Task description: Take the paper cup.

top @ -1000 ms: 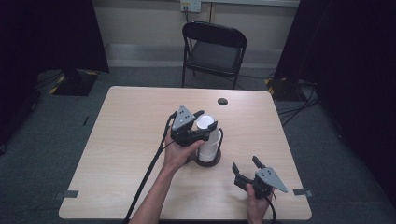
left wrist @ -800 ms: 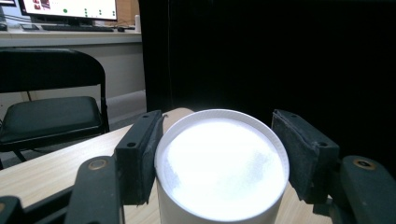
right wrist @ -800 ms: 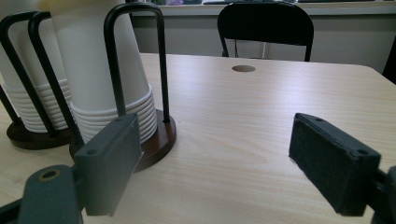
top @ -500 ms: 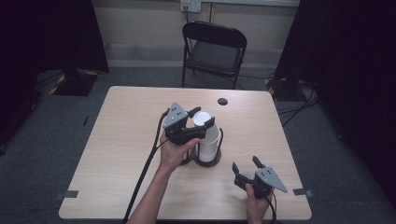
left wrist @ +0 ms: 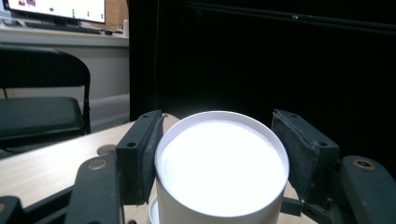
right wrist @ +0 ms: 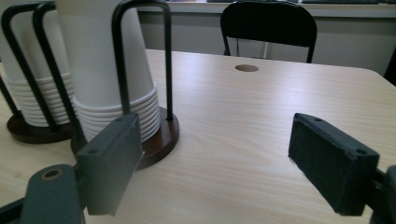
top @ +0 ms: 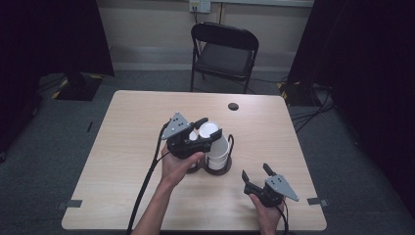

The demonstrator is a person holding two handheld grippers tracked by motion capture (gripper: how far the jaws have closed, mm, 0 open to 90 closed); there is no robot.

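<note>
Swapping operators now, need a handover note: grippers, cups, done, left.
Left gripper: shut on the top white cup, bottom-up, over the cup stack in the black wire holder.
Right gripper: open, nothing between its jaws, low over the table to the right of the holder.
A second cup stack stands beside the first.
Done: top cup gripped. Whether it has separated from the stack, cannot tell.
Left: probably lift it out and set it down.

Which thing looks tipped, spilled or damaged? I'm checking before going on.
Nothing stands out. The cup stacks stand upright in their holder on the table, and the left tongs hold the top cup squarely.
</note>
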